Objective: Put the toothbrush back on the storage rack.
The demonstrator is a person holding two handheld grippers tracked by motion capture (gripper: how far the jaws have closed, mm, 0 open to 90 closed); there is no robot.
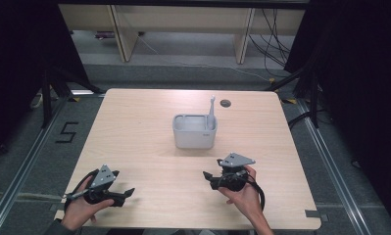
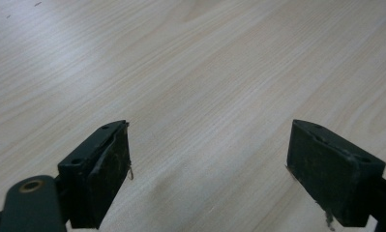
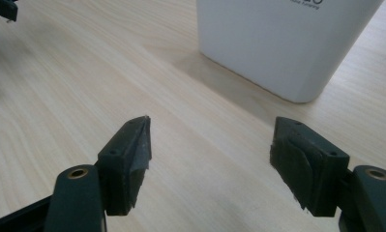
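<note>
Right gripper (image 3: 210,159) stood wide open, empty, low over tabletop (image 3: 84,96); its view caught white container (image 3: 282,43) wall close ahead. Left gripper (image 2: 207,169) open, empty, bare wood ahead. High view added grey utensil (image 1: 211,111) upright inside container, mid-tabletop.

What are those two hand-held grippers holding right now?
Nothing. The left hand-held gripper and the right hand-held gripper both stand open over bare table.
</note>
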